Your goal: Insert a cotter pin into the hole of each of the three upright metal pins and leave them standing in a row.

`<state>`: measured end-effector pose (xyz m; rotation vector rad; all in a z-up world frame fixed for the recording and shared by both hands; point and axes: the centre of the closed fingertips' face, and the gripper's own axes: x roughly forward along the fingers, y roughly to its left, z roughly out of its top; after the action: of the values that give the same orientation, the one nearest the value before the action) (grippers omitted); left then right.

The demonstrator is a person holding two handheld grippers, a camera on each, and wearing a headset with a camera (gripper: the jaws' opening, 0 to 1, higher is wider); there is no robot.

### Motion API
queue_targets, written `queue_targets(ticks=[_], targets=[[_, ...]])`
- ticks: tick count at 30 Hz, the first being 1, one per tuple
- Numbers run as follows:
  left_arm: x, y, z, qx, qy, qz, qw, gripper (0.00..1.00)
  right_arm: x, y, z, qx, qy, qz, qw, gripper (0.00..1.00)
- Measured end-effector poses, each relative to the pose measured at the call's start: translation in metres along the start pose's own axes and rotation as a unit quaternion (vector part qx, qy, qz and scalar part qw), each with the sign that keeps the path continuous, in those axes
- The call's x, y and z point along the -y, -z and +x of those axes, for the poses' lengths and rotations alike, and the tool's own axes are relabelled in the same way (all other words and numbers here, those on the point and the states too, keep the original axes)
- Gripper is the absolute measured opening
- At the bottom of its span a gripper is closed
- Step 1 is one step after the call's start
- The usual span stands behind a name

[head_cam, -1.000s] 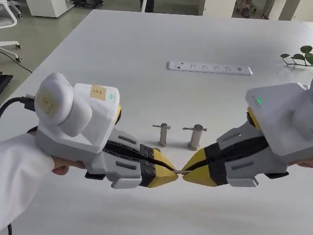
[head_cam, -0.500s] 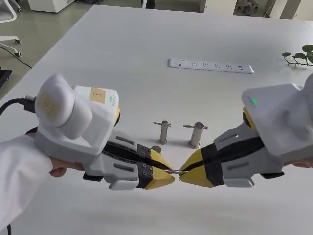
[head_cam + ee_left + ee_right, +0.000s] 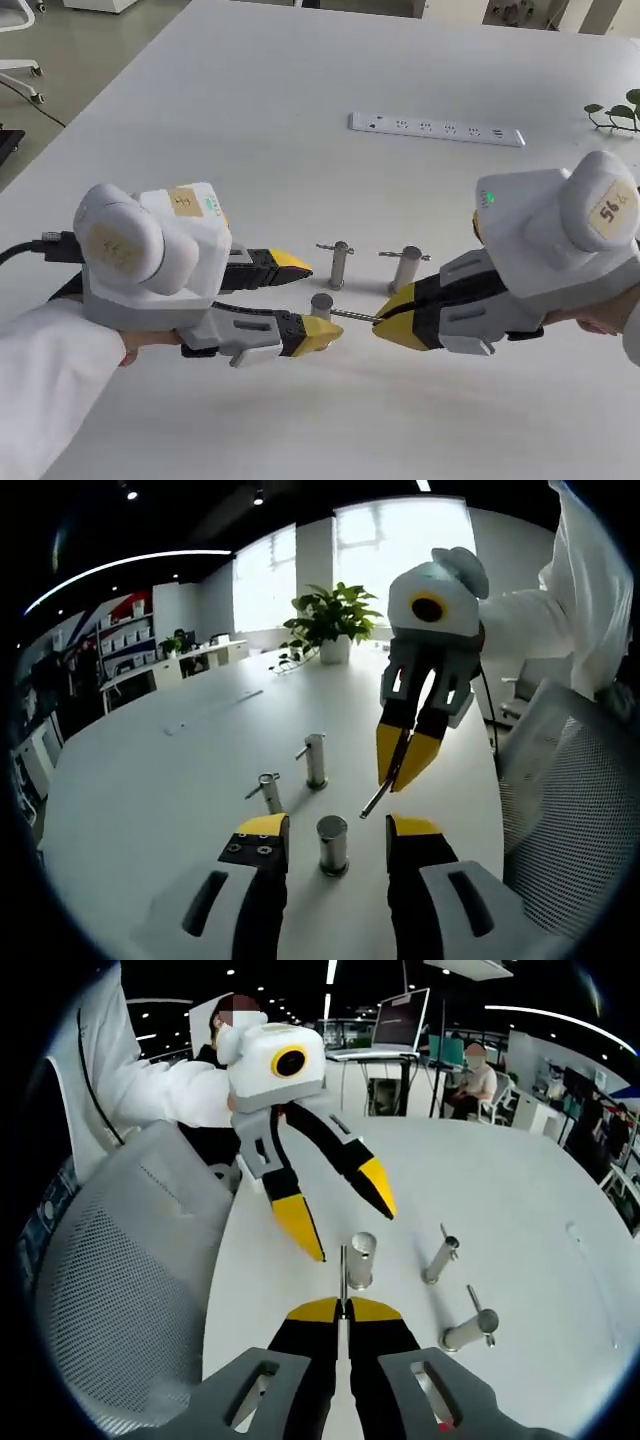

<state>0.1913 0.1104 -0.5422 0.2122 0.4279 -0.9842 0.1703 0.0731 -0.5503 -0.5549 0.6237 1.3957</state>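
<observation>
Three upright metal pins stand in a row on the white table. Two pins [image 3: 340, 263] [image 3: 406, 268] have cotter pins through them. The nearest metal pin [image 3: 321, 305] is bare. My left gripper [image 3: 325, 298] is open, one jaw on each side of this bare pin [image 3: 332, 844] without touching it. My right gripper [image 3: 385, 320] is shut on a cotter pin [image 3: 355, 316], whose free end points at the bare pin's top and lies close to it. In the right gripper view the cotter pin [image 3: 342, 1275] runs from my shut right gripper [image 3: 342, 1310] towards the bare pin [image 3: 361, 1260].
A white power strip [image 3: 436, 130] lies farther back on the table. Plant leaves [image 3: 615, 108] show at the right edge. A mesh office chair [image 3: 130, 1260] stands beside the table's near edge. A potted plant [image 3: 330, 620] sits at the far end.
My left gripper, shut tip to tip with the right one on the cotter pin, has let go and opened around the bare pin. The right gripper keeps the cotter pin.
</observation>
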Motion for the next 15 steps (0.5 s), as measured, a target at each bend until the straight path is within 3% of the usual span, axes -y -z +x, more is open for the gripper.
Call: queue_targets(ticks=[4, 9, 15], targets=[[-0.001, 0.012, 0.007, -0.008, 0.001, -0.014, 0.9999, 0.35, 0.004, 0.004, 0.002, -0.008, 0.004, 0.005, 1.0000, 0.00], [-0.004, 0.034, 0.014, -0.040, -0.006, -0.038, 0.9984, 0.31, 0.011, 0.009, 0.004, -0.017, 0.010, 0.006, 0.9998, 0.00], [-0.007, 0.042, 0.018, -0.044, -0.013, -0.046, 0.9979, 0.26, 0.012, 0.010, 0.005, -0.023, 0.010, 0.008, 0.9997, 0.00]])
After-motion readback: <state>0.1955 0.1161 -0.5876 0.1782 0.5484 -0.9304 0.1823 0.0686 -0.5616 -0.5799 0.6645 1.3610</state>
